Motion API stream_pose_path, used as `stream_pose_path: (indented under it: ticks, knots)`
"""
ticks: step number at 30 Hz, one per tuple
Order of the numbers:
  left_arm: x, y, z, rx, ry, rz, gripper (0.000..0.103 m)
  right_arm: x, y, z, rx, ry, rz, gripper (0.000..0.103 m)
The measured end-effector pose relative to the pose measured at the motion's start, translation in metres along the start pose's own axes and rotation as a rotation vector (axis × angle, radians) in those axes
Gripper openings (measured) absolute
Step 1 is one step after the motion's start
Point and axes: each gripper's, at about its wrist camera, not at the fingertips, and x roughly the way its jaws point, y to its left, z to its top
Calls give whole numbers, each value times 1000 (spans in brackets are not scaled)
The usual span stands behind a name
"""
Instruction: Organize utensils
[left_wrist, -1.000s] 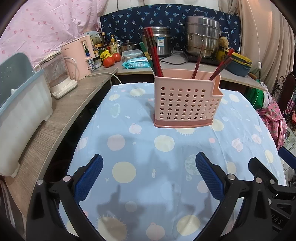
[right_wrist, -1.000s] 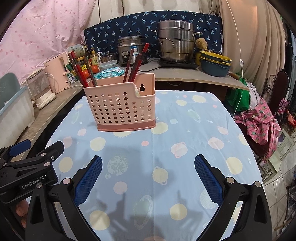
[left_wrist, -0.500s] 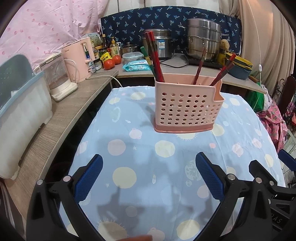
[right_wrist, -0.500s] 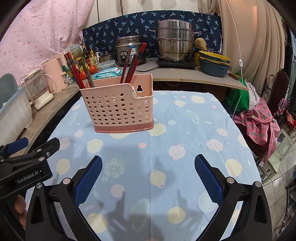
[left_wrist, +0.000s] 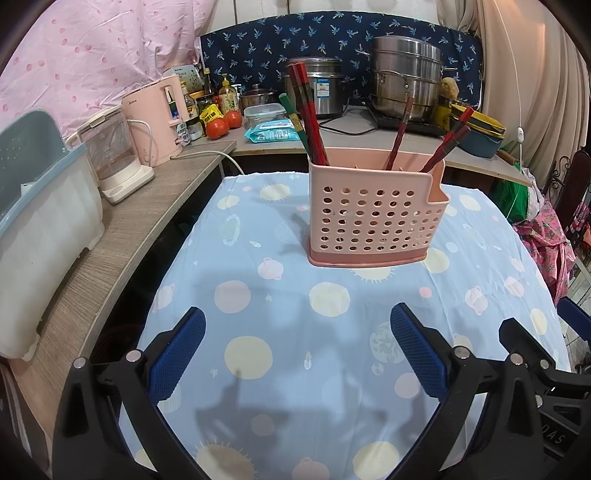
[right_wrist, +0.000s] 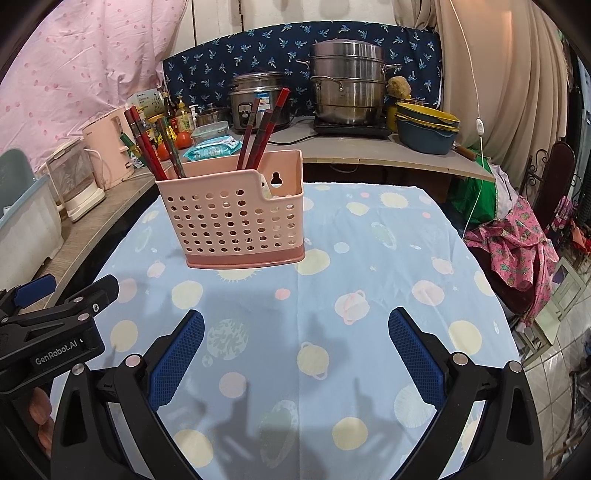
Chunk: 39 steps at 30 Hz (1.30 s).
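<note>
A pink perforated utensil holder (left_wrist: 373, 214) (right_wrist: 236, 218) stands upright on the blue planet-print tablecloth (left_wrist: 280, 321) (right_wrist: 369, 295). Red and green chopsticks (left_wrist: 308, 114) (right_wrist: 147, 144) lean out of its left side, and more red chopsticks (left_wrist: 443, 140) (right_wrist: 264, 129) out of its right side. My left gripper (left_wrist: 297, 347) hovers open over the cloth, well short of the holder, nothing between its blue pads. My right gripper (right_wrist: 295, 347) is open too, empty, to the holder's right and nearer the table's front. The left gripper's body (right_wrist: 55, 332) shows at the right wrist view's left edge.
A wooden counter (left_wrist: 122, 236) runs along the left with a white bin (left_wrist: 40, 229), a glass kettle (left_wrist: 110, 155) and a pink appliance (left_wrist: 159, 118). Steel pots (right_wrist: 347, 88), a rice cooker (right_wrist: 258, 99), tomatoes and bowls (right_wrist: 428, 125) crowd the back counter. A chair with clothes (right_wrist: 517, 251) stands right.
Both grippers have drawn back a little and tilted, so the holder sits lower and slightly farther in both views. Both stay open and empty; the holder has not moved.
</note>
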Motion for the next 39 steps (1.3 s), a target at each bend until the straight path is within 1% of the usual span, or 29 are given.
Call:
stream_pose_path:
  ticks: [39]
  knots:
    - [1,-1,2,2,1,3,96,3,-5,-1,7,1,-1,96]
